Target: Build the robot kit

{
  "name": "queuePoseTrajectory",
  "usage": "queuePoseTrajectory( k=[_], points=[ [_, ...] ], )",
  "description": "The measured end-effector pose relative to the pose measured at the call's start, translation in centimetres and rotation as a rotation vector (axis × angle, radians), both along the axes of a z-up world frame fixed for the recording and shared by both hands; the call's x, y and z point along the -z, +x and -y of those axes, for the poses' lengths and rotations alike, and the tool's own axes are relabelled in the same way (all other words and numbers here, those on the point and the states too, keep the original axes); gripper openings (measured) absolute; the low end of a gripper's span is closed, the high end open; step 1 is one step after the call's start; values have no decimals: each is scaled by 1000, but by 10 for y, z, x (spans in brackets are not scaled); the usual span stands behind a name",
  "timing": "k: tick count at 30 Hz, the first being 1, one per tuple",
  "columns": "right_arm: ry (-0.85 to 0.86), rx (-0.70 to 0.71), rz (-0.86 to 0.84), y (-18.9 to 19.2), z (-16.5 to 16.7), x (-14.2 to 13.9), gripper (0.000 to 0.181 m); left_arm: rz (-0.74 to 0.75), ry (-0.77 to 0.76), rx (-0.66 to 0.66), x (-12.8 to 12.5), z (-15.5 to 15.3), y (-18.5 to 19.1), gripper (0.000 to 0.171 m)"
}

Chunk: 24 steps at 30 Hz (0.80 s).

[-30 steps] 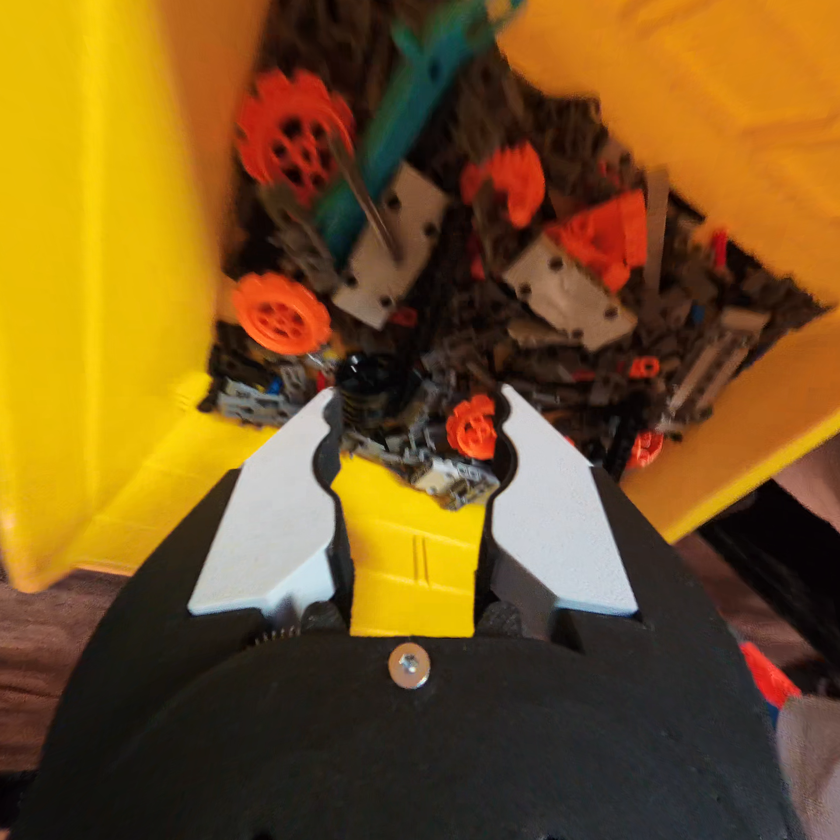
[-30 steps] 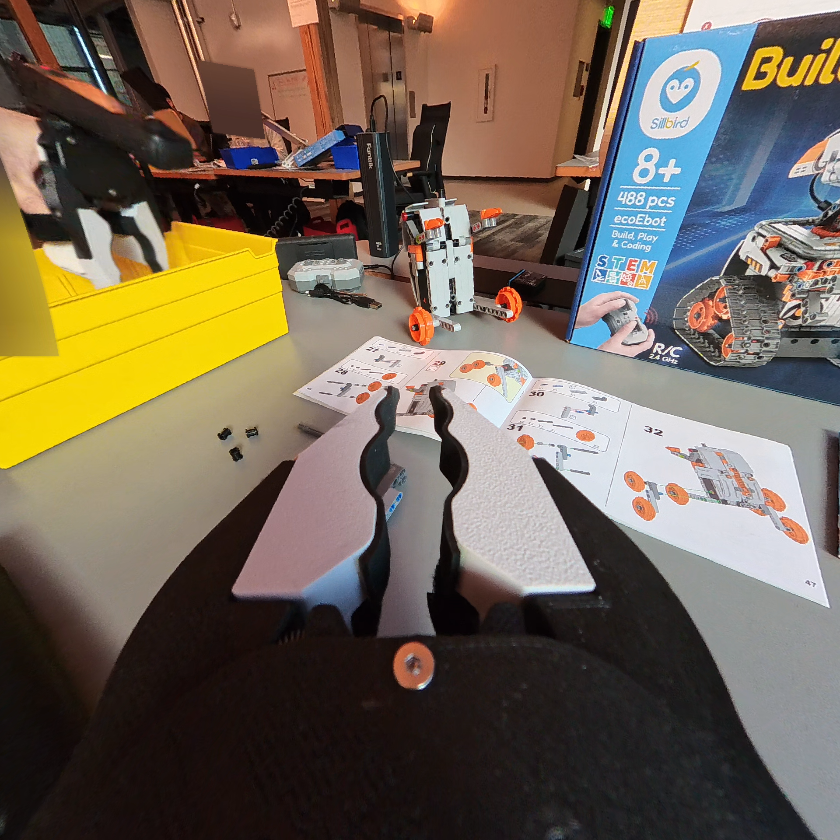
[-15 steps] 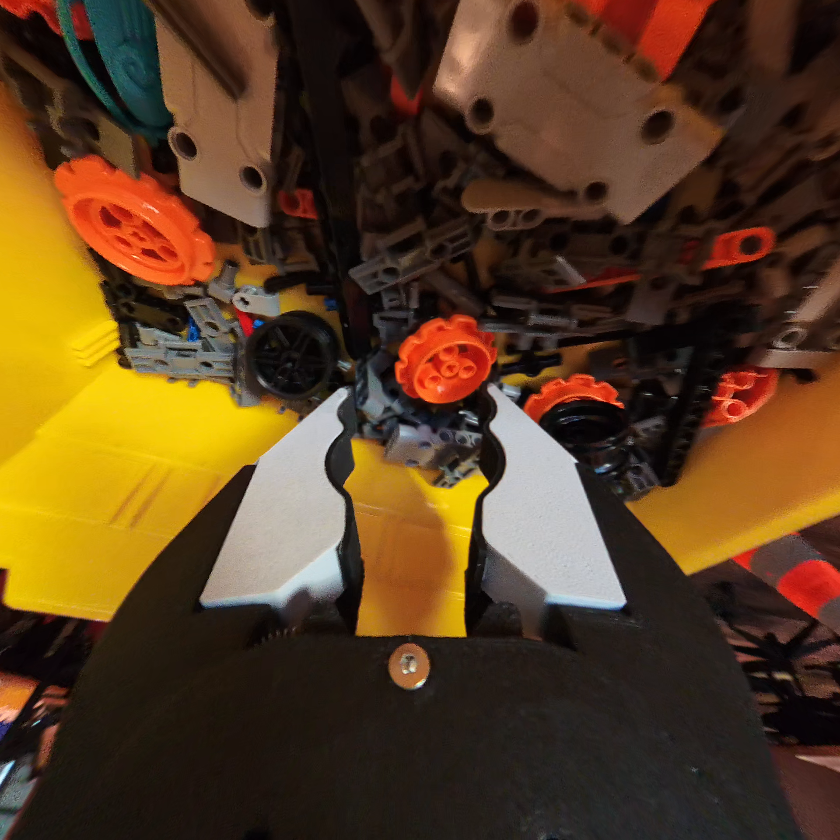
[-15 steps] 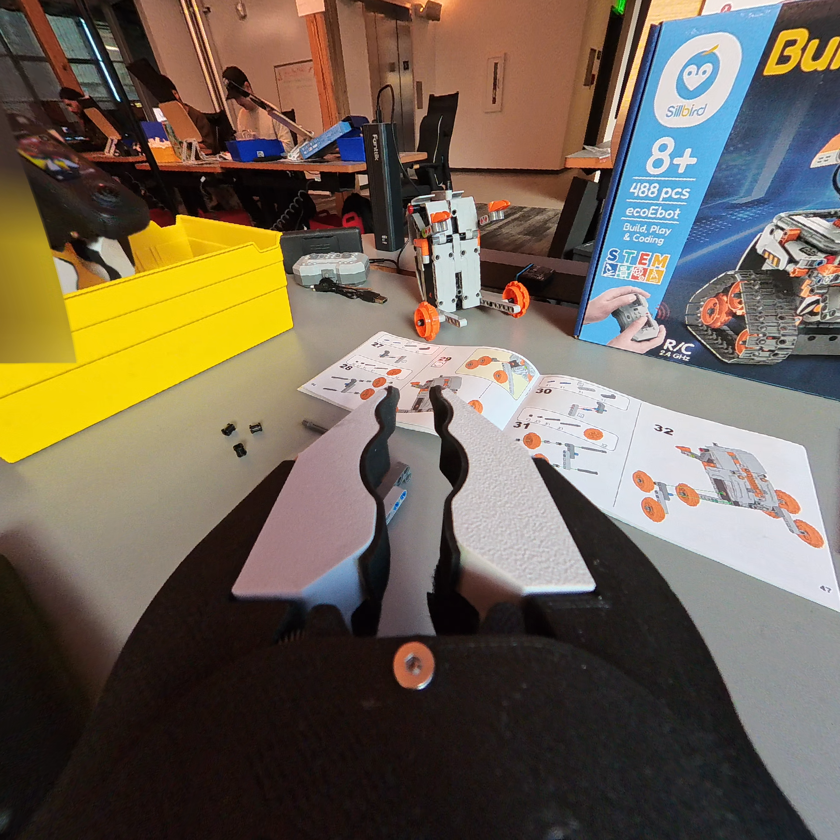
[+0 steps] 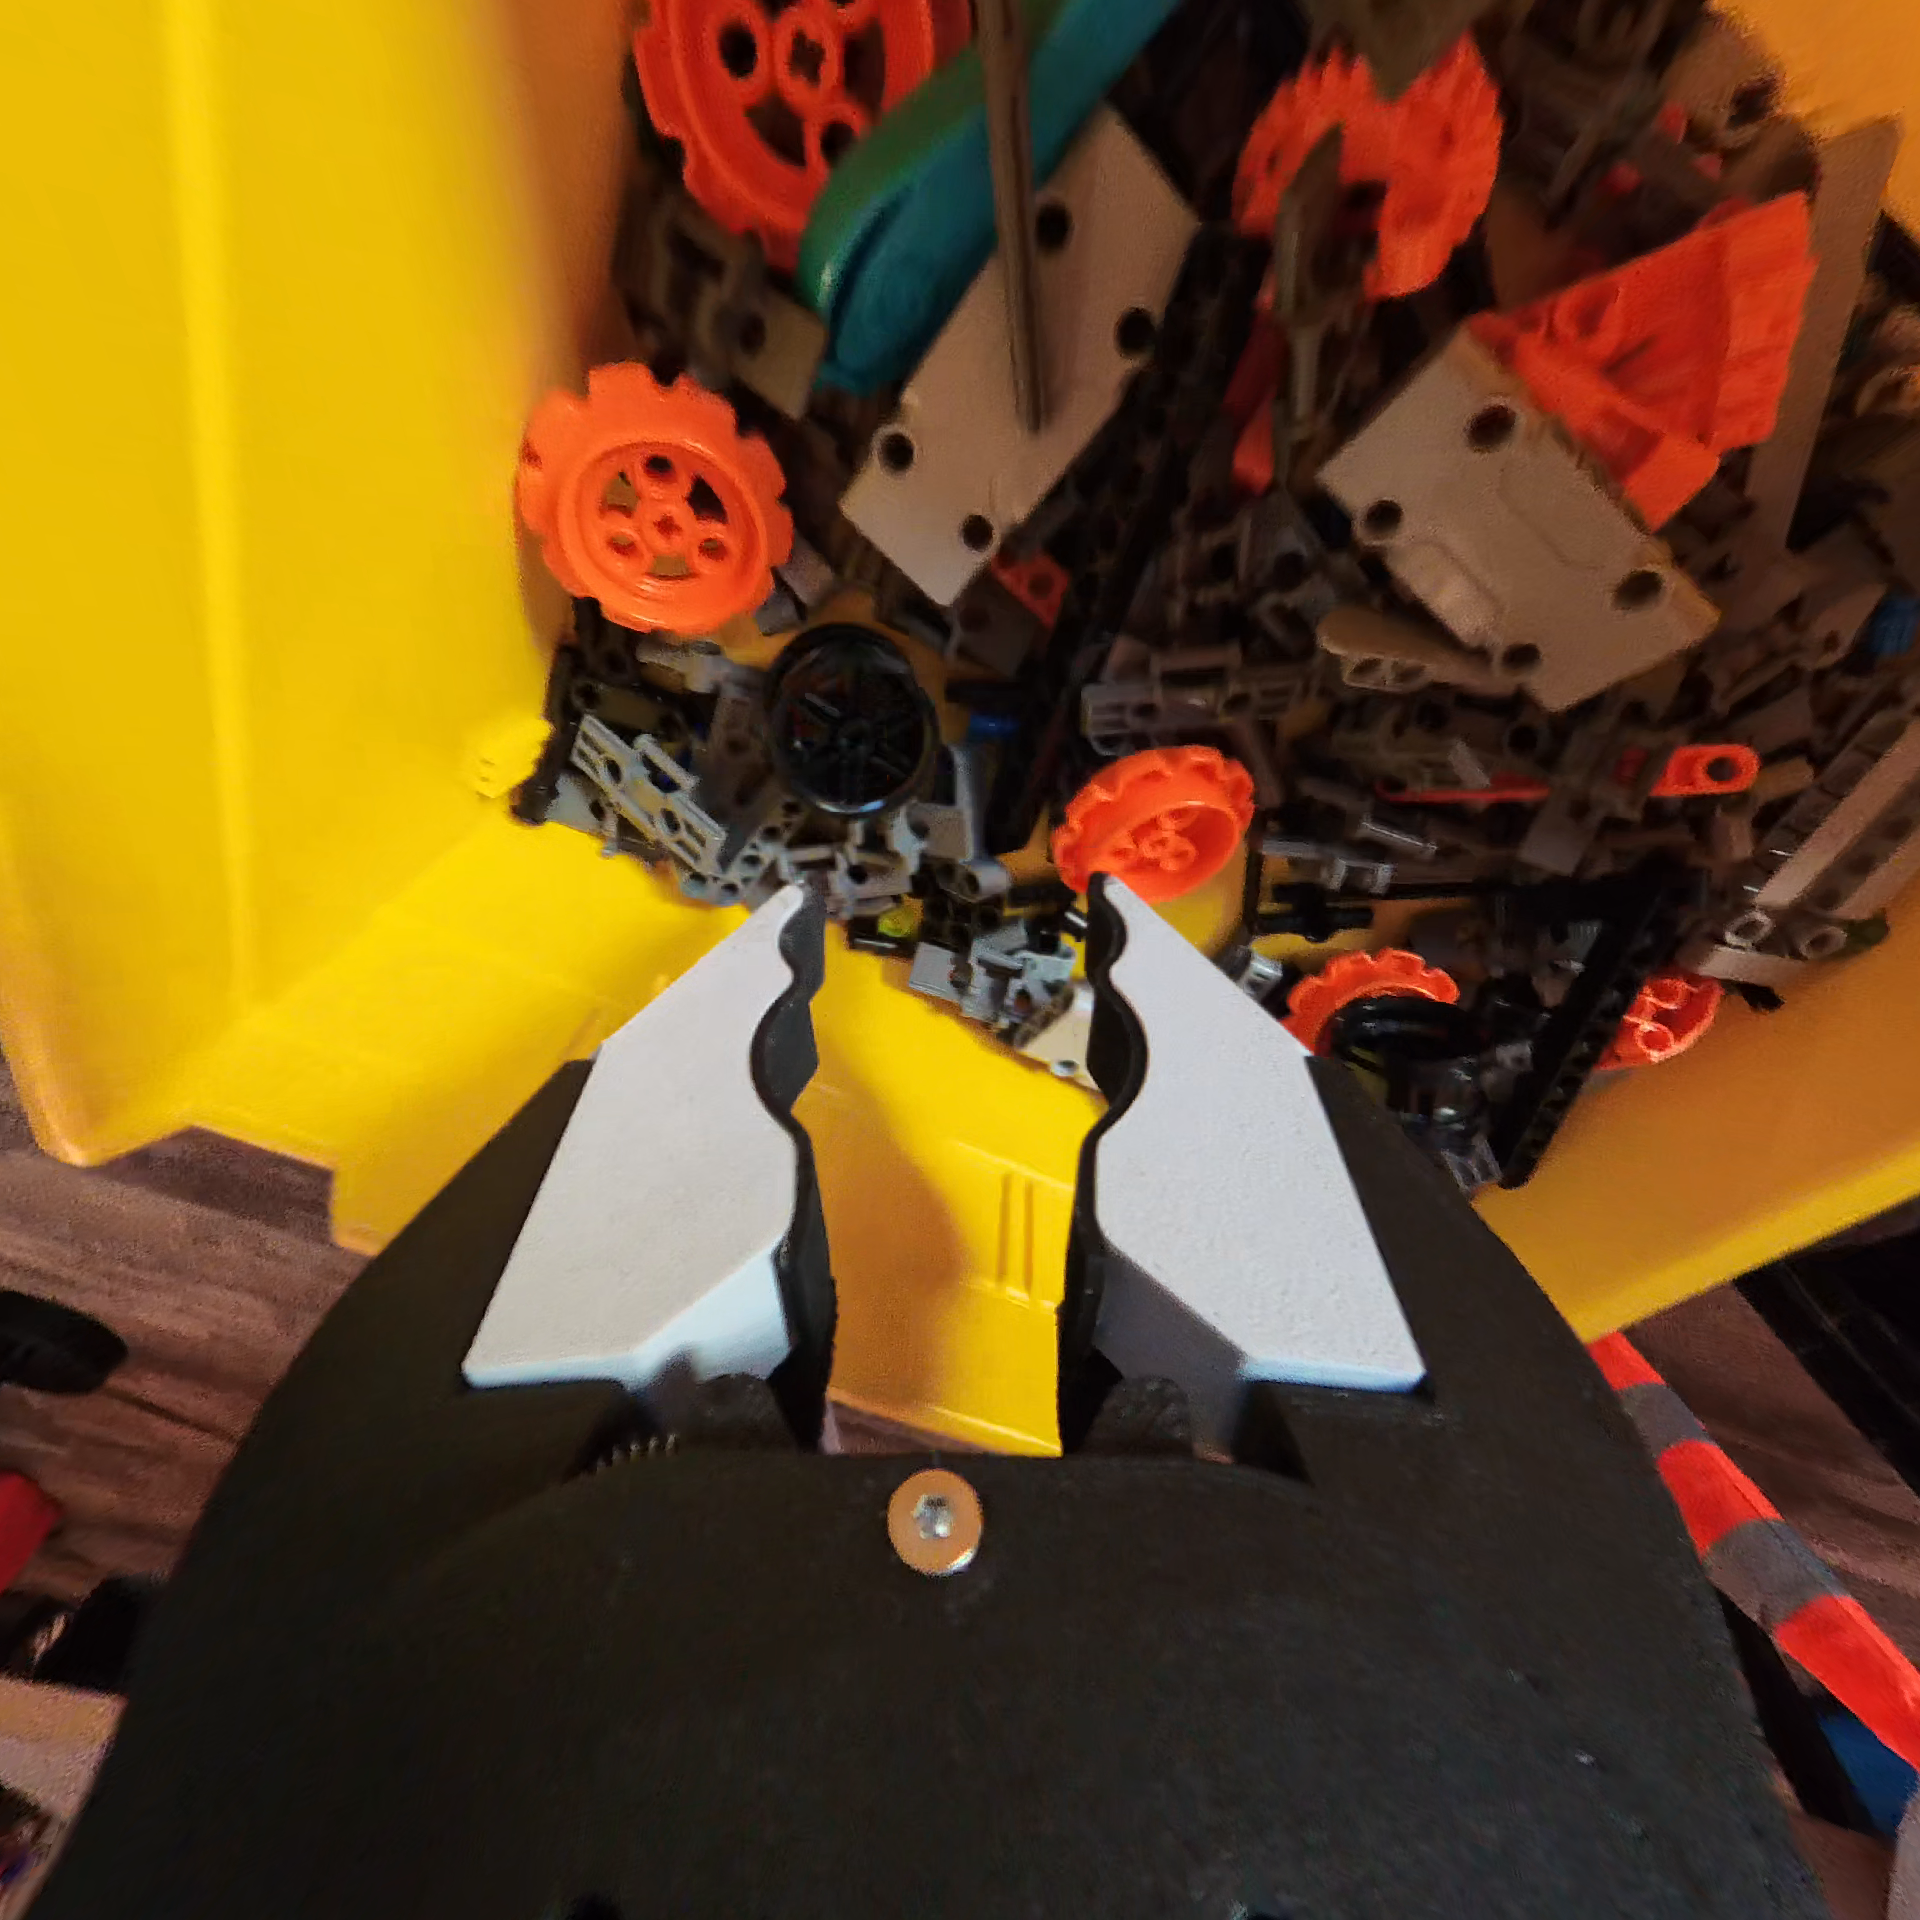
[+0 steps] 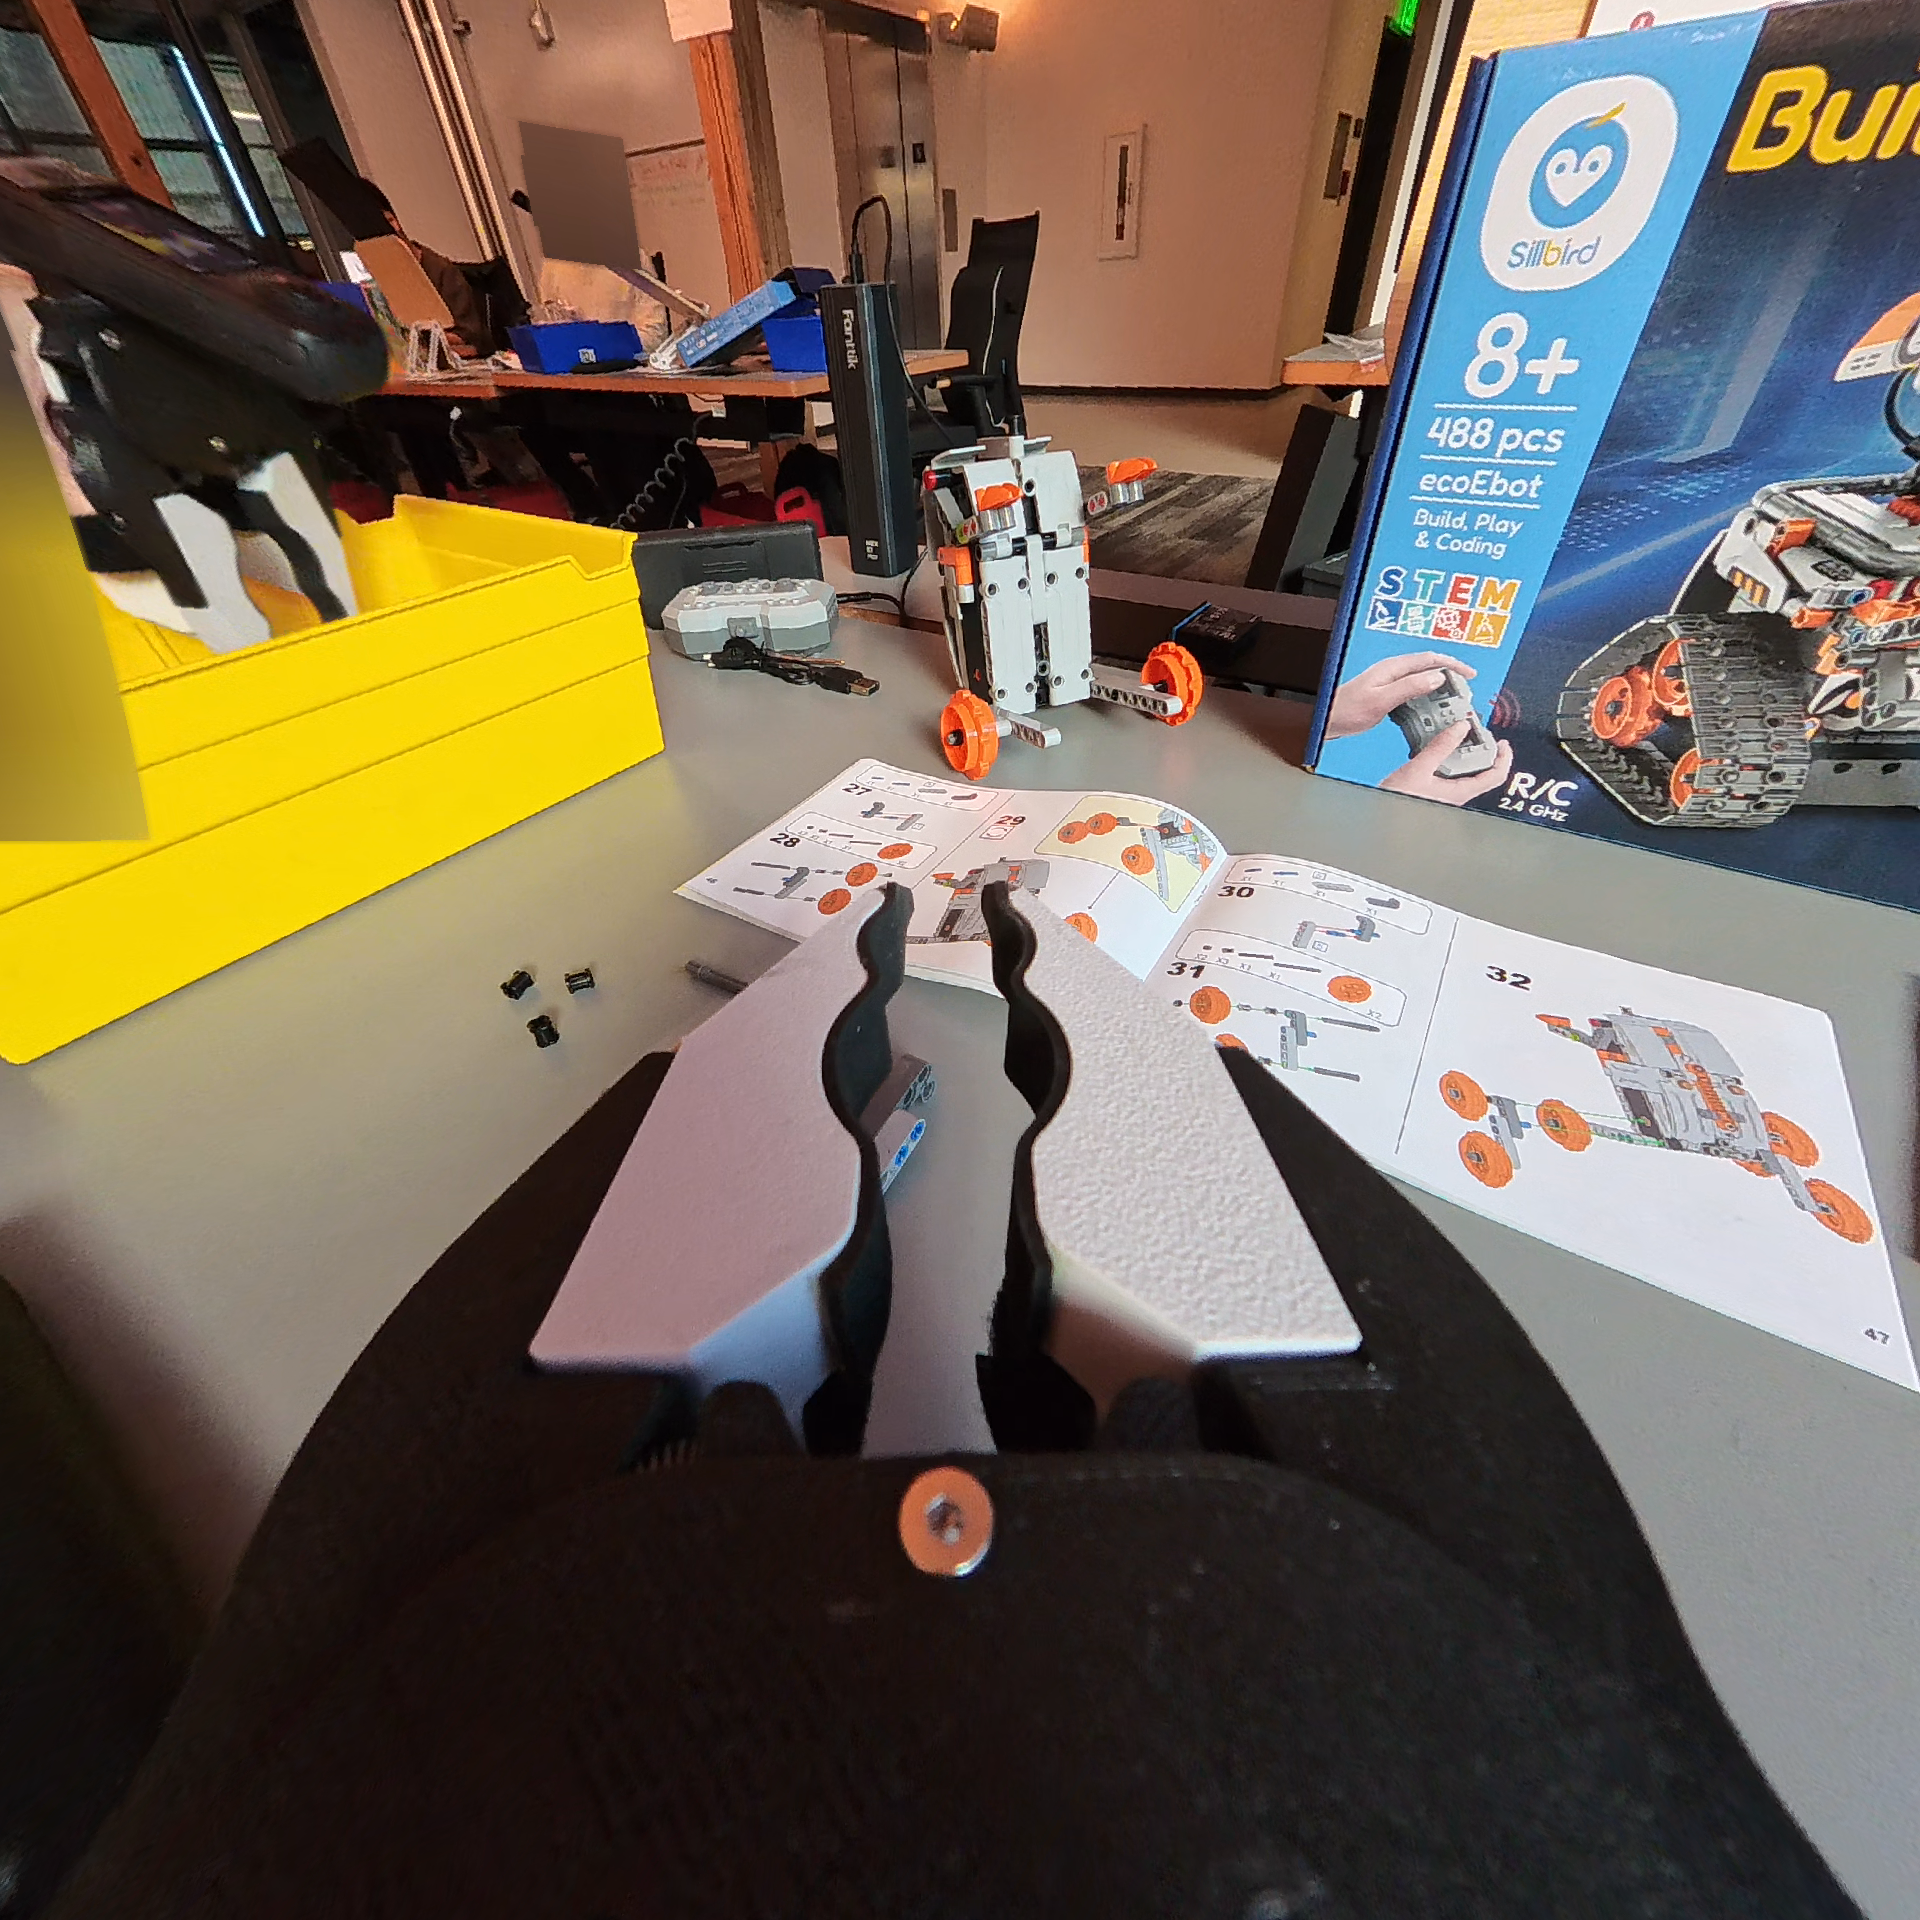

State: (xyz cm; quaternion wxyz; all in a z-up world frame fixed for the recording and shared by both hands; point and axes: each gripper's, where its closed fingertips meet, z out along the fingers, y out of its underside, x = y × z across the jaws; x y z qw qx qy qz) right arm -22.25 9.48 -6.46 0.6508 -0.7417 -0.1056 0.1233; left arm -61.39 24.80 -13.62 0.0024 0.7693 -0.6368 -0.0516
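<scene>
Orange wheel (image 5: 1151,826) lies just beyond the left hand-held gripper (image 5: 948,909), gaping empty; right hand-held gripper (image 6: 940,902) slightly parted, empty.

The left wrist view looks steeply down, close, into the yellow bin (image 5: 312,623). The right wrist view looks low across the table (image 6: 312,1195), sharing that bin (image 6: 343,748).

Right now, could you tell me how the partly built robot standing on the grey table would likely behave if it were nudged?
The partly built robot stands tall and narrow, so it would probably tip easily. Its orange wheels sit low on thin axles, so it may roll or pivot instead. It looks like snap-together plastic, likely light, and pieces could pop off.
</scene>
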Motion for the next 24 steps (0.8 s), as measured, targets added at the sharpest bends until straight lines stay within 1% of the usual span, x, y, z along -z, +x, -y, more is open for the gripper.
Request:
queuePoseTrajectory(
  k=[1, 2, 4, 5, 6, 8, 9, 10, 11, 13, 14, 15, 16, 19, 21, 24],
  points=[
    [0, -2, 0, 0, 0, 0, 14, 17, -14, 2, -3, 6, 0, 39],
    [-1, -4, 1, -1, 0, 0, 14, 26, -40, 6, -5, 15, -1, 25],
    [-7, -8, 2, -1, -1, 1, 14, 28, -55, 28, -10, 26, -3, 19],
    [-8, -9, 3, -2, -1, 2, 14, 22, -54, 49, -12, 29, -4, 9],
    [-9, -9, 4, -2, -1, 2, 14, 14, -63, 69, -12, 34, -6, 6],
    [-8, -10, 6, -2, -1, 2, 14, 18, -88, 76, -12, 39, -4, 11],
    [-10, -9, 6, -2, -1, 2, 14, 33, -107, 64, -10, 42, 0, 22],
    [-8, -8, 6, -2, -1, 2, 14, 45, -124, 53, -8, 43, 5, 38],
    [-6, -6, 7, -1, -1, 1, 14, 41, -131, 46, -4, 44, 6, 48],
    [-4, -3, 4, -1, 0, 1, 14, -7, -92, 53, 4, 38, 2, 55],
    [-3, -4, 0, -1, 0, 1, 14, -28, -67, 64, 8, 36, 1, 54],
    [-3, -3, -3, 0, 0, 0, 14, -33, -63, 77, 11, 36, 2, 47],
    [-3, -3, -4, 0, 0, 0, 14, -32, -64, 94, 14, 38, 4, 33],
    [-5, -8, -6, -1, 0, 1, 14, -38, -22, 115, 12, 32, 6, 33],
    [-9, -11, -2, -2, 0, 2, 14, -44, 9, 92, 4, 23, 2, 33],
    [-8, -10, 5, -2, 0, 2, 14, 16, 41, 25, -11, 6, 6, 33]
  ],
)
